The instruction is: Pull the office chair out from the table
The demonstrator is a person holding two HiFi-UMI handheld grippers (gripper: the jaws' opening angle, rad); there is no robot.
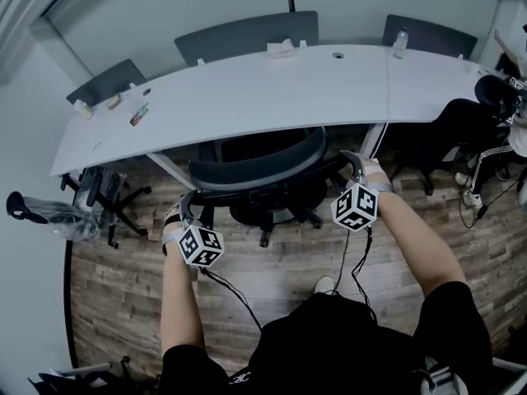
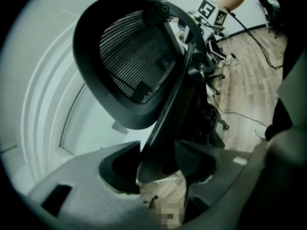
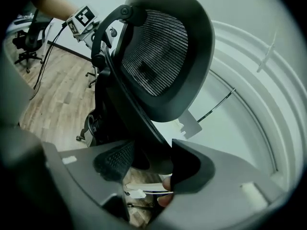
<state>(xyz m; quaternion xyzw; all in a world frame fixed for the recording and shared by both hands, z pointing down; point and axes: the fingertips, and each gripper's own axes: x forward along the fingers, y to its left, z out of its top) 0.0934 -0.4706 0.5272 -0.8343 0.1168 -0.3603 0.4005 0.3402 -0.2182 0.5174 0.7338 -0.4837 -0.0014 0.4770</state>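
Note:
A black mesh-backed office chair (image 1: 255, 167) stands tucked under the long white curved table (image 1: 272, 89), its backrest toward me. My left gripper (image 1: 188, 208) clamps the left end of the chair's curved back frame, and my right gripper (image 1: 356, 164) clamps the right end. In the left gripper view the black frame bar runs down from the mesh backrest (image 2: 129, 56) into the left gripper (image 2: 158, 164), both pads against it. The right gripper view shows the same backrest (image 3: 158, 47), its bar held between the pads of the right gripper (image 3: 151, 159).
Grey chairs (image 1: 247, 35) (image 1: 428, 33) (image 1: 105, 81) line the table's far side. Another chair base (image 1: 115, 196) stands to the left and a black chair (image 1: 445, 138) to the right. A bottle (image 1: 400, 44) and small items (image 1: 138, 113) sit on the table. Cables trail over the wood floor.

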